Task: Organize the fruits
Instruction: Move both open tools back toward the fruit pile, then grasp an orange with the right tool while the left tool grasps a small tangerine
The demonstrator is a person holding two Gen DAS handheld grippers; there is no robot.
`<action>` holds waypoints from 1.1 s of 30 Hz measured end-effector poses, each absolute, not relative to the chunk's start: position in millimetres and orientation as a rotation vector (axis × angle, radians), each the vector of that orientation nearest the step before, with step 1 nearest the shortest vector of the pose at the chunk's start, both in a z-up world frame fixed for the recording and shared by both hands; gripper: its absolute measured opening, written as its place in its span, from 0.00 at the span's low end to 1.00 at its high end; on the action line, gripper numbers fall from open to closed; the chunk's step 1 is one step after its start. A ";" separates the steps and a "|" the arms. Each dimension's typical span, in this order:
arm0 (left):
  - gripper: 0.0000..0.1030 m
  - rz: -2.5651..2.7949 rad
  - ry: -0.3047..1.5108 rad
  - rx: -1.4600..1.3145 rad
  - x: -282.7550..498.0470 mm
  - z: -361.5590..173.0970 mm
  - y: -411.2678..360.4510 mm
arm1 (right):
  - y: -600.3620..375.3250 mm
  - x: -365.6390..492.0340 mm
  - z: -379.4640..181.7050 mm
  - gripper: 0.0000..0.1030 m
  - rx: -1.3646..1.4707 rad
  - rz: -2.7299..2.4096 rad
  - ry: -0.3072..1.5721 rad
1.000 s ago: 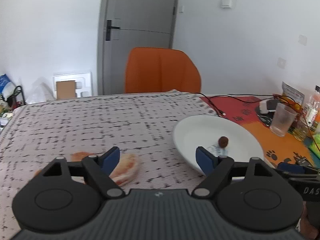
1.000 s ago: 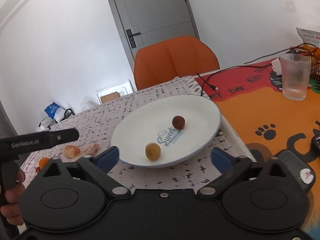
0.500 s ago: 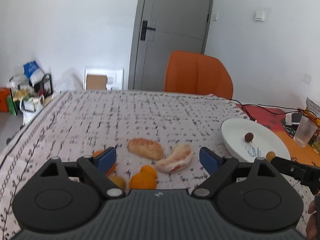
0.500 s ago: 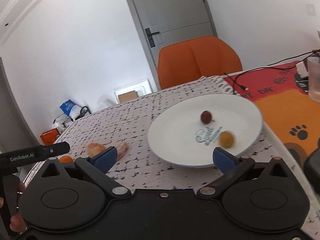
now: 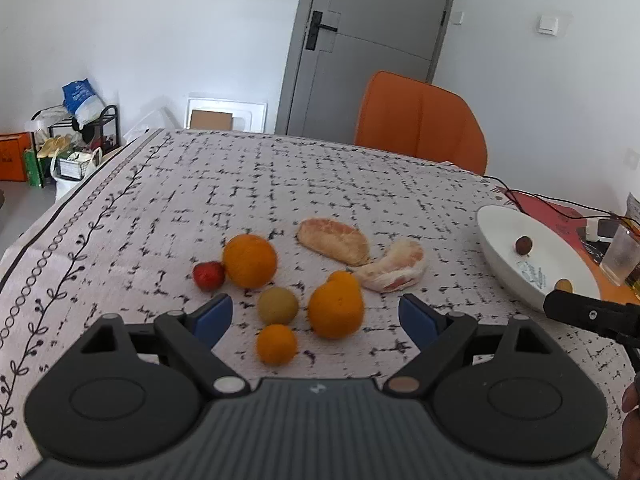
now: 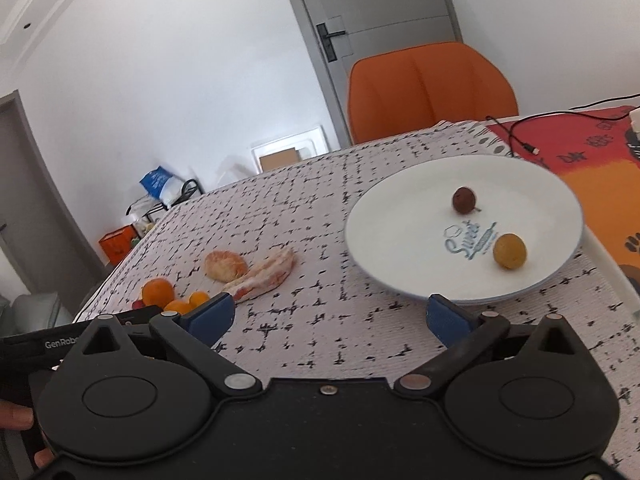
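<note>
We take the white plate point(image 6: 404, 184) as our landmark and list outward from the fruit.

Item: fruit on the plate. One dark brown round fruit point(image 6: 464, 200) and one yellow round fruit point(image 6: 509, 251), lying apart.

Item: loose fruit on the tabletop point(image 5: 280, 184), all to the left of the plate. Nearest it, a pale peeled citrus segment point(image 5: 394, 266) touching or just beside a second, browner segment point(image 5: 334, 241). Further left, a pear-shaped orange fruit point(image 5: 336, 306), a greenish round fruit point(image 5: 278, 305), a small orange point(image 5: 277, 345), a large orange point(image 5: 249, 261) and a small red fruit point(image 5: 208, 275) against it.

Item: left gripper point(image 5: 316, 316). Jaws wide, nothing held; they have just been opening. The greenish fruit, the small orange and the pear-shaped fruit lie ahead, between the pads.

Item: right gripper point(image 6: 330, 316). Jaws wide and empty, at the plate's near rim.

Handling note, our judgement: the step is a pick from the cluster. We would single out one fruit, since three crowd the gap; centre the pads on it, come down low, and close gently so the neighbours do not roll.
</note>
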State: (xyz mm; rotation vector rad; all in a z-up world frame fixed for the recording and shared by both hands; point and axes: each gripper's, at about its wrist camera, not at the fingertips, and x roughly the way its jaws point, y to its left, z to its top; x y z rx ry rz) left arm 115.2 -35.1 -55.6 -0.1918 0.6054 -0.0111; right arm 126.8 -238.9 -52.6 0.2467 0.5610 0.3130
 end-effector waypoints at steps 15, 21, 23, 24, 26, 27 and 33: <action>0.65 0.004 0.630 -0.264 114.4 -74.7 -15.4 | -198.5 137.7 -57.3 1.00 0.186 0.388 0.622; 0.21 -0.042 0.642 -0.299 113.2 -73.0 -7.5 | -179.0 144.4 -57.7 1.00 0.167 0.423 0.632; 0.20 -0.035 0.631 -0.286 110.1 -69.6 -5.1 | -170.4 146.6 -57.0 1.00 0.158 0.442 0.637; 0.20 -0.035 0.622 -0.286 108.2 -67.6 -2.7 | -165.8 146.6 -56.5 1.00 0.151 0.454 0.636; 0.20 -0.027 0.614 -0.290 105.8 -64.8 2.3 | -156.5 147.2 -55.1 1.00 0.136 0.476 0.632; 0.20 -0.023 0.610 -0.293 104.6 -63.4 5.1 | -151.8 147.3 -54.3 1.00 0.130 0.484 0.630; 0.21 0.010 0.594 -0.299 98.7 -59.5 22.8 | -127.8 149.9 -54.5 0.94 0.109 0.526 0.635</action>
